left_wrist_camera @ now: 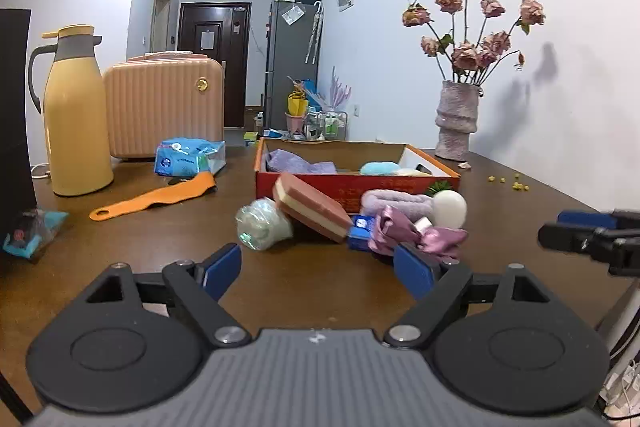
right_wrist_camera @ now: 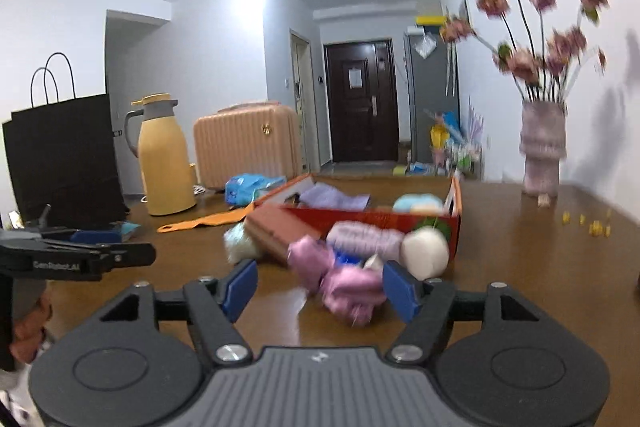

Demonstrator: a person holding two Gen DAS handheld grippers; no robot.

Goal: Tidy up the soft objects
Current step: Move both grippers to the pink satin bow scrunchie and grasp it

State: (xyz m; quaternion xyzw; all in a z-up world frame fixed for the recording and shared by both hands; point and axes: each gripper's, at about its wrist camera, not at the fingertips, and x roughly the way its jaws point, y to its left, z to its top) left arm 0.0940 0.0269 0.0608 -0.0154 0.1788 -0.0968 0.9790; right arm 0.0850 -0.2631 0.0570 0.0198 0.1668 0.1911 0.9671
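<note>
A red cardboard box [left_wrist_camera: 356, 187] stands on the brown table, holding a purple cloth [left_wrist_camera: 296, 163] and a light-blue sponge [left_wrist_camera: 380, 167]. Against its front lie a brown-and-cream sponge [left_wrist_camera: 312, 209], a pale mesh bundle [left_wrist_camera: 262, 225], a lilac rolled towel [left_wrist_camera: 394, 203], a white ball [left_wrist_camera: 450, 209] and a pink satin bow [left_wrist_camera: 416, 233]. My left gripper [left_wrist_camera: 318, 269] is open and empty, just short of this pile. My right gripper [right_wrist_camera: 320, 289] is open too. The blurred bow [right_wrist_camera: 348, 287] lies just ahead of its fingertips, with no pad pressing on it.
At the left stand a yellow thermos [left_wrist_camera: 76, 119], a pink suitcase [left_wrist_camera: 164, 107] and a black paper bag [right_wrist_camera: 64, 159]. A blue wipes pack [left_wrist_camera: 188, 157] and an orange strap [left_wrist_camera: 156, 197] lie nearby. A vase of dried roses [left_wrist_camera: 456, 123] stands by the right wall.
</note>
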